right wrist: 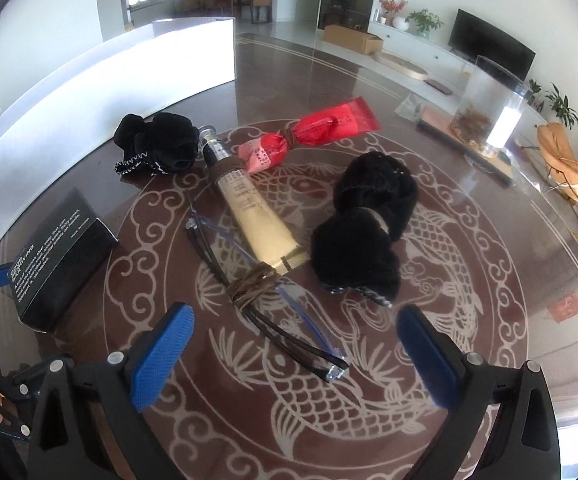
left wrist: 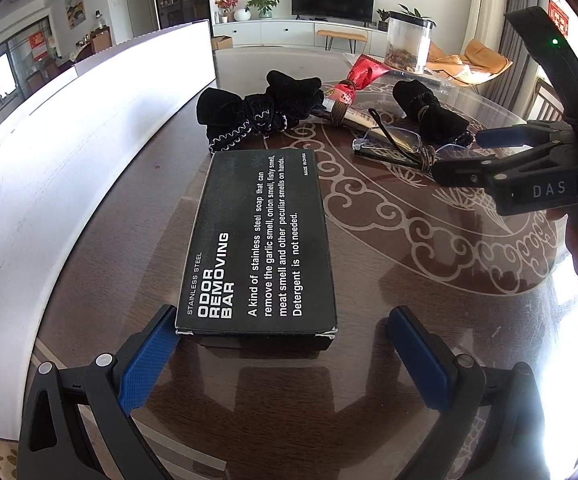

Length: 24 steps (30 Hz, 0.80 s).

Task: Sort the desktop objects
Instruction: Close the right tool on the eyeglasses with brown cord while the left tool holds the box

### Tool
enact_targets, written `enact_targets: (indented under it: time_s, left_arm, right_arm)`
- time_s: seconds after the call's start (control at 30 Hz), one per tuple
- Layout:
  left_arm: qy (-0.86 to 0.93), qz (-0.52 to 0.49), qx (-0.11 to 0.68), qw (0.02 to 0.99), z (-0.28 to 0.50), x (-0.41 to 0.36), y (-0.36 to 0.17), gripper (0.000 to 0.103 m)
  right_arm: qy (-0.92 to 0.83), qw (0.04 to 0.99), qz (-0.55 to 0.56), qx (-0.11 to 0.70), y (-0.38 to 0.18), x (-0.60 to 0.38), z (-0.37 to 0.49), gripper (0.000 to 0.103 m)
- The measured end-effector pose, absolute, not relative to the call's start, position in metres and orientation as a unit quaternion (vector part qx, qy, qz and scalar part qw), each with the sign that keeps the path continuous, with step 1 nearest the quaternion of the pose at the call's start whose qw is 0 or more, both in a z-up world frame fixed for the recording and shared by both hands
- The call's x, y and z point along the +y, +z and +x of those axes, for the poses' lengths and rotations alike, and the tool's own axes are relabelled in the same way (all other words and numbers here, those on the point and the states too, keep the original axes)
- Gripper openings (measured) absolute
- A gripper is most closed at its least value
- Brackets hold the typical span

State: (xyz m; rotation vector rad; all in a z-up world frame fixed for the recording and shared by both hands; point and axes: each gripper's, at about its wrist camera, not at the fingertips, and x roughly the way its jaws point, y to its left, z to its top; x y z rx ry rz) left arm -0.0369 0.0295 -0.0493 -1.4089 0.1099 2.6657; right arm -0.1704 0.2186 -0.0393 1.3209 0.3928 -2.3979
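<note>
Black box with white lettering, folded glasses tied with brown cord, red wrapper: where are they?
Black box (left wrist: pixel 257 240), left wrist view, on its printed top.
Folded glasses (right wrist: pixel 249 286), right wrist view, on the cord wrap.
Red wrapper (right wrist: pixel 329 122), right wrist view, mid-body.

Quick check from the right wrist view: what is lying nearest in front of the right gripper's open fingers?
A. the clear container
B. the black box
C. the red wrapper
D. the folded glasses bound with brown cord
D: the folded glasses, wrapped with brown cord, lie on the table just ahead of the right gripper, whose jaws stand open and hold nothing; the black box sits off to the left.
</note>
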Motion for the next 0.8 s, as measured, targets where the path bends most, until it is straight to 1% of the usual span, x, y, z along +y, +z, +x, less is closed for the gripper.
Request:
enact_targets:
  time_s: [0.03, 0.07, 0.17, 0.2, 0.23, 0.3, 0.4, 0.53, 0.6, 0.8]
  left_arm:
    - [0.882, -0.466, 0.036, 0.062, -0.037, 0.03, -0.049, 0.103]
    - [0.882, -0.466, 0.036, 0.062, -0.037, 0.03, -0.049, 0.103]
    - [0.882, -0.466, 0.036, 0.062, -0.037, 0.03, -0.049, 0.103]
    - [0.882, -0.466, 0.036, 0.062, -0.037, 0.03, -0.049, 0.103]
    - [0.882, -0.466, 0.036, 0.062, -0.037, 0.03, -0.049, 0.103]
    - [0.882, -0.466, 0.036, 0.062, -0.038, 0.03, -0.049, 0.103]
    - [0.882, -0.465, 0.036, 0.062, -0.038, 0.031, -0.049, 0.103]
    - [0.882, -0.465, 0.036, 0.062, -0.038, 0.031, -0.049, 0.103]
    - [0.882, -0.465, 0.036, 0.062, -0.038, 0.031, -0.049, 0.103]
    - [0.882, -0.465, 0.035, 0.062, -0.038, 0.031, -0.049, 0.103]
  right_arm:
    - [-0.846, 0.198, 0.475, 0.142, -0.044, 0.215, -0.173, 0.093]
    - [-0.84, 0.208, 0.48, 0.141, -0.048, 0.213, -0.174, 0.091]
    - [-0.836, 0.224, 0.483, 0.13, -0.054, 0.211, -0.171, 0.074]
    - [-0.84, 0.222, 0.478, 0.128, -0.053, 0.212, -0.169, 0.062]
    - [-0.844, 0.22, 0.474, 0.125, -0.052, 0.214, -0.168, 0.045]
    - [-0.847, 0.22, 0.471, 0.113, -0.05, 0.217, -0.165, 0.034]
    - [-0.854, 0.21, 0.462, 0.116, -0.05, 0.216, -0.153, 0.03]
    - [-0.865, 0.183, 0.456, 0.101, -0.051, 0.22, -0.126, 0.03]
    - [-0.874, 0.156, 0.45, 0.096, -0.051, 0.227, -0.107, 0.03]
    - [-0.896, 0.076, 0.436, 0.047, -0.047, 0.26, -0.037, 0.03]
